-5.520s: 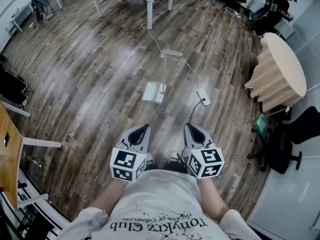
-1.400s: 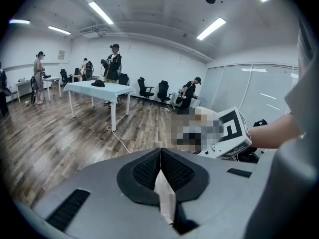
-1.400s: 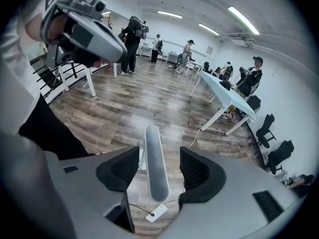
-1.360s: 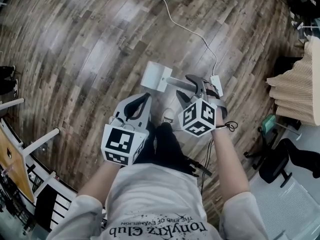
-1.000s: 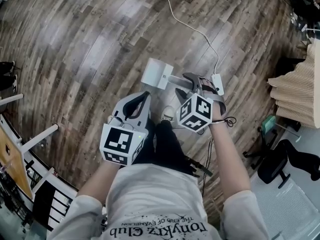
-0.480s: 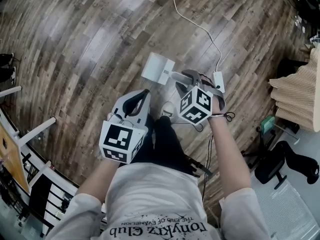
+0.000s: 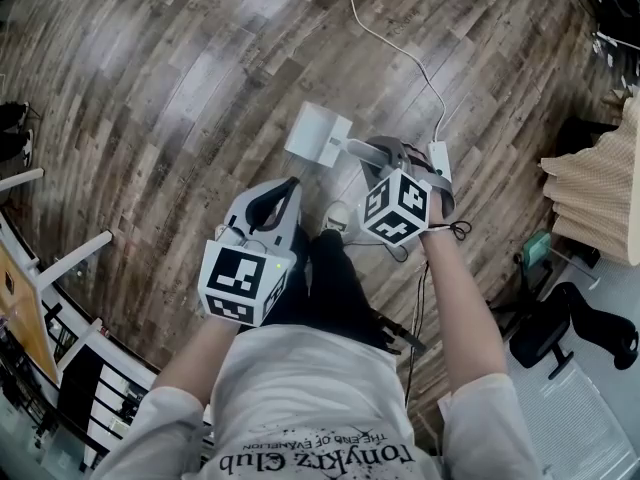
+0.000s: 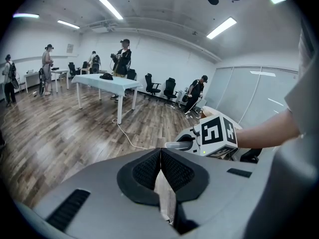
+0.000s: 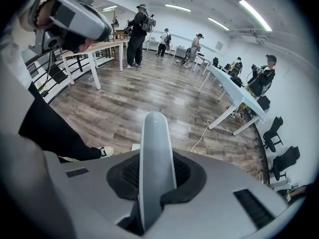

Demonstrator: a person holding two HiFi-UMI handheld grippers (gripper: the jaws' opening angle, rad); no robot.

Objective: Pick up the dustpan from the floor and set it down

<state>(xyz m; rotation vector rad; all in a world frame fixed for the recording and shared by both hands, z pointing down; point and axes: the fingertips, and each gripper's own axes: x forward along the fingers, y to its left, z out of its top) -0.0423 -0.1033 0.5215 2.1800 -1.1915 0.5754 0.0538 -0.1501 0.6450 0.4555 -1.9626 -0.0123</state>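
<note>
- Pale grey plastic dustpan (image 7: 318, 133): its flat pan sits at floor level just ahead of the right gripper (image 7: 385, 154) and a little to that gripper's left. It is unclear whether it rests on the boards or hangs just clear of them.
- The dustpan's long handle (image 9: 154, 133) runs back from the pan, passes straight between the right gripper's jaws and sticks out beyond them.
- The right gripper's jaws have just been closing and now pinch the handle, with a dark ribbed pad pressed against each side of it.
- The left gripper (image 7: 283, 190) hangs to the left of the right gripper and slightly behind it, apart from the dustpan. Its jaws are pressed together with nothing between them.
- A white power strip (image 7: 438, 158) lies on the floor just to the right of the right gripper. Its cable (image 7: 385, 43) trails away ahead.
- A wood-plank floor (image 7: 180, 88) spreads under both grippers.
- The person's shoe (image 7: 338, 216) shows between the two grippers, behind the right gripper's jaws.
</note>
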